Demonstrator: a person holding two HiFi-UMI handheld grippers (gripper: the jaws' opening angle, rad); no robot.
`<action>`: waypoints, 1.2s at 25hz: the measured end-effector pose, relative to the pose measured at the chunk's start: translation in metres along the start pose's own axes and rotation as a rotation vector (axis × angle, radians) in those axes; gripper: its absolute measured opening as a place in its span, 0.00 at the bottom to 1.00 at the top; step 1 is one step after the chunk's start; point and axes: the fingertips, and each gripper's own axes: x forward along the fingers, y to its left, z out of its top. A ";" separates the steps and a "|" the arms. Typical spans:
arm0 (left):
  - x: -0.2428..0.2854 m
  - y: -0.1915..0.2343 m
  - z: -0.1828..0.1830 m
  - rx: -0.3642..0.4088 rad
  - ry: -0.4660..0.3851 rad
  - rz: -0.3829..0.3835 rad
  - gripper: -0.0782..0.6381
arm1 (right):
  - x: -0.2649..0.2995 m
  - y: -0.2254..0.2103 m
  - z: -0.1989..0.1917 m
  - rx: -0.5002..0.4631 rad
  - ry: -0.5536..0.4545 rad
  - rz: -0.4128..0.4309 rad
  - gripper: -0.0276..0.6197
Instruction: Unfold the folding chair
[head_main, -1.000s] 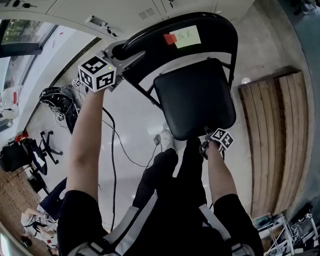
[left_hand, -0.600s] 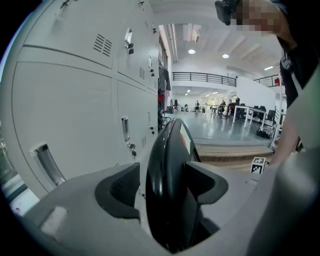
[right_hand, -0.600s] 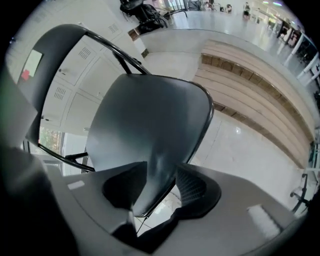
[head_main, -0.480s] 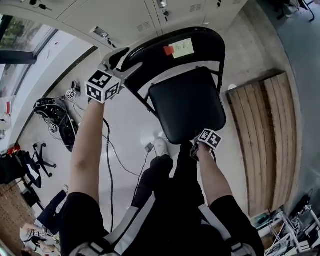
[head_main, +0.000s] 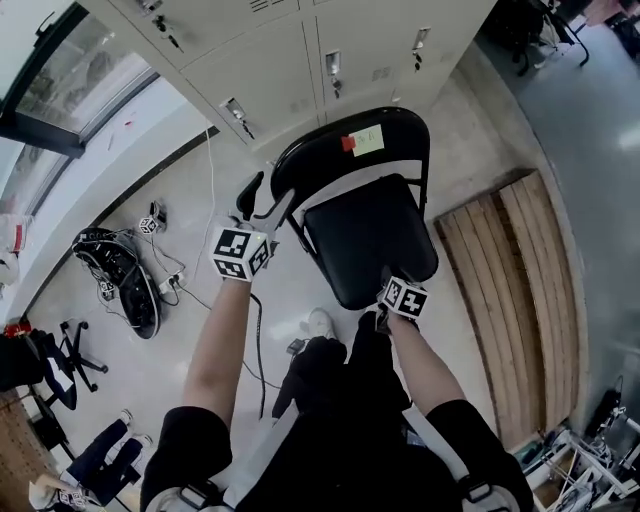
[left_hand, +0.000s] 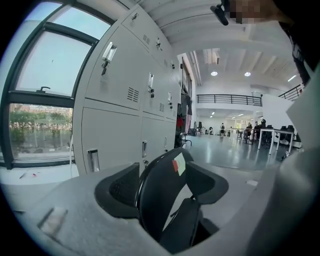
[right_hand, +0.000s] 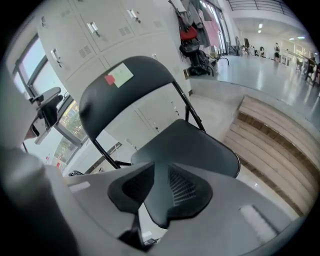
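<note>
L gripper: jaws fully spread, empty, near backrest edge, no contact. R gripper: jaws closing, nrly together; seat front edge shows thru the gap, pads not on it afaict. Folding chair stands on floor by lockers, seat down. Looks unfolded, task ~done, only backing off left. Long axis upright, seat front twd operator.

From the head we look steeply down from well above the black metal folding chair. Our left gripper view faces its backrest edge-on, close up; our right gripper view looks across its seat. All three share the pale grey lockers.
</note>
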 end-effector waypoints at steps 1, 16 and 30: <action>-0.009 -0.006 0.006 -0.014 -0.013 -0.009 0.52 | -0.009 0.007 0.011 -0.021 -0.023 0.017 0.17; -0.167 -0.076 0.063 -0.135 -0.172 0.004 0.11 | -0.189 0.125 0.129 -0.318 -0.437 0.318 0.05; -0.230 -0.176 0.093 -0.145 -0.309 0.151 0.11 | -0.325 0.115 0.141 -0.502 -0.622 0.481 0.05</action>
